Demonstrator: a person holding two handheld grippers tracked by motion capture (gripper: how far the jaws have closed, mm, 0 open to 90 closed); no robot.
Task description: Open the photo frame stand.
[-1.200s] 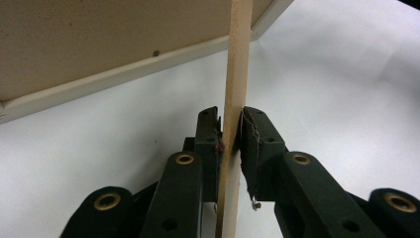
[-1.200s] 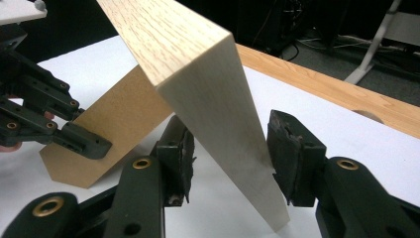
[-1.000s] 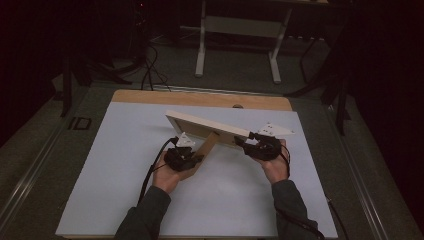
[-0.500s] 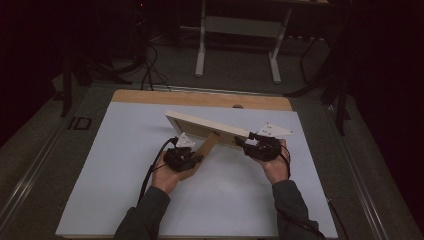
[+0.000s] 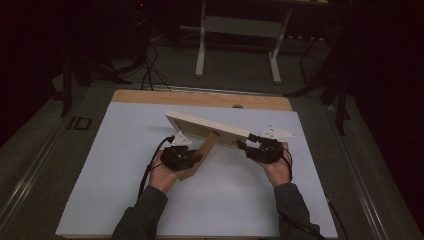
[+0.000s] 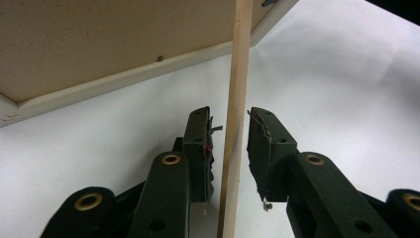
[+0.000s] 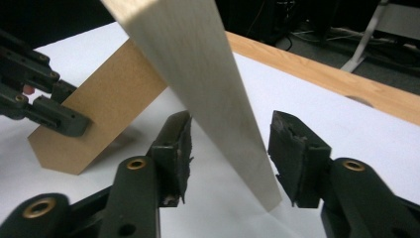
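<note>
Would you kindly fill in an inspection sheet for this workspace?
Surface: white sheet on a wooden table.
Job's things: frame tilted up; brown stand folded out.
Clutter: nothing seen.
Grippers: left gripper jaws just opening, stand between them; right gripper jaws just opening, frame edge between them.
Cables: cable trails from left gripper; floor cables.
Surroundings: dark room, white legs behind.

Left jaws opened off the brown stand (image 6: pixel 236 99), now loose between the pads (image 6: pixel 200 148). Right jaws widened around the frame (image 7: pixel 213 94), clear of both pads (image 7: pixel 181 148).
</note>
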